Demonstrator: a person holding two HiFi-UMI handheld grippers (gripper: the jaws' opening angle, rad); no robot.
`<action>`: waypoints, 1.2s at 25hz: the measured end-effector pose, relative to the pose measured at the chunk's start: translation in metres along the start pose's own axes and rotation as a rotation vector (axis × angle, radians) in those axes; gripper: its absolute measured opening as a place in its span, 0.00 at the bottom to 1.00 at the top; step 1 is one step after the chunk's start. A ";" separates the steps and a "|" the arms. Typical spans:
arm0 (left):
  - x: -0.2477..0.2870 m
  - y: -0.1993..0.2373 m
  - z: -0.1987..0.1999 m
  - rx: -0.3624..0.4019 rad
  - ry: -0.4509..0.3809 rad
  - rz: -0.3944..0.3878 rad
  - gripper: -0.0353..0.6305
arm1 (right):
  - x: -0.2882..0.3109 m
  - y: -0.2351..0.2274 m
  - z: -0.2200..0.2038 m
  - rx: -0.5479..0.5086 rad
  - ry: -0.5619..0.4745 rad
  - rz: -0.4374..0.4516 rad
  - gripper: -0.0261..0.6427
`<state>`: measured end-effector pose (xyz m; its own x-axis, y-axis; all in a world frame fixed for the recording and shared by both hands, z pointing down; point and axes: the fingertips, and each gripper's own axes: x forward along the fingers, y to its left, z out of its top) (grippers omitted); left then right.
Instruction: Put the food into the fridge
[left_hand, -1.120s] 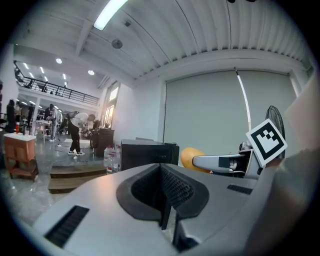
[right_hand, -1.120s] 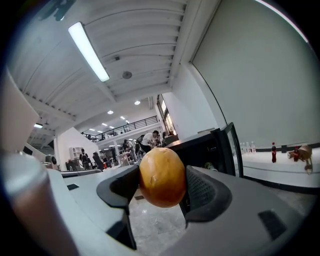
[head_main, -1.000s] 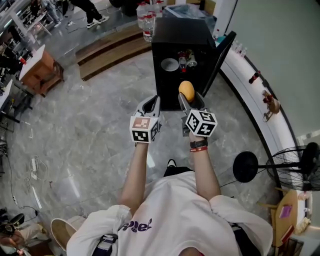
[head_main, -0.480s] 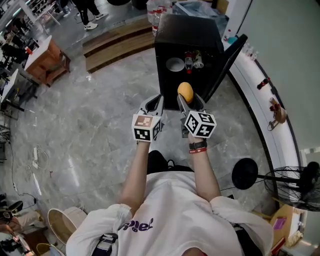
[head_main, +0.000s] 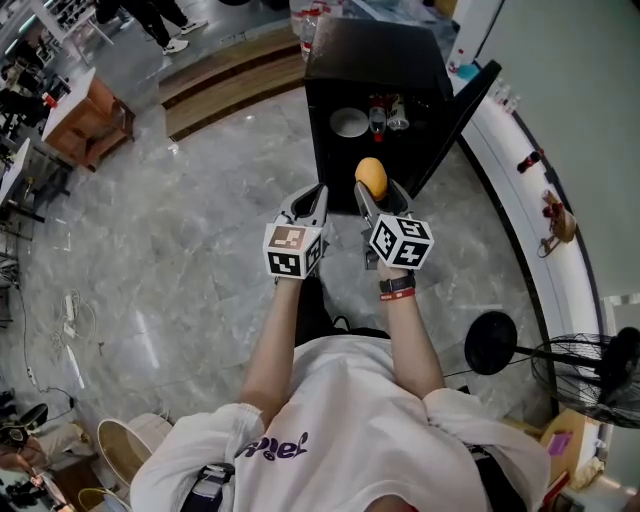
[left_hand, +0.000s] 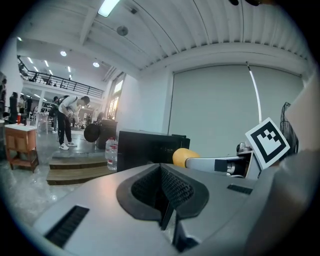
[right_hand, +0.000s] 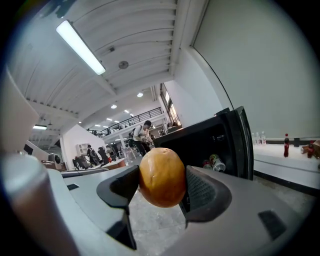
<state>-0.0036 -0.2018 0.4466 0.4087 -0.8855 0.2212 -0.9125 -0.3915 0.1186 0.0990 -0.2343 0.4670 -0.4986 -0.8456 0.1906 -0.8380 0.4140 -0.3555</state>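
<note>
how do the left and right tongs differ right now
The left tongs are shut tight; the right tongs are held apart around an orange. The left tongs carry nothing; the right tongs carry that orange. Both point side by side toward the open black fridge.

floor (head_main: 200, 250): we see glossy veined stone
fridge (head_main: 375, 60): matt black
fruit (right_hand: 162, 176): smooth, faintly shiny
right claw (right_hand: 161, 181): matt grey plastic

Grey marble floor (head_main: 170, 260), wooden steps (head_main: 225, 85) top left, orange-brown desk (head_main: 88, 118) far left, blk pedestal fan (head_main: 595, 375) btm right.
</note>
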 end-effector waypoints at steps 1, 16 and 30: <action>0.003 0.003 0.000 -0.001 0.000 -0.001 0.08 | 0.003 -0.001 -0.001 -0.002 0.001 -0.003 0.50; 0.057 0.042 -0.018 0.020 -0.030 -0.034 0.08 | 0.066 -0.030 -0.031 0.012 -0.015 -0.056 0.50; 0.095 0.077 -0.048 0.017 -0.026 -0.056 0.08 | 0.124 -0.053 -0.077 -0.032 0.025 -0.078 0.50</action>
<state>-0.0341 -0.3037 0.5230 0.4589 -0.8681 0.1893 -0.8883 -0.4449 0.1138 0.0647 -0.3349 0.5796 -0.4364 -0.8672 0.2396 -0.8810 0.3580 -0.3092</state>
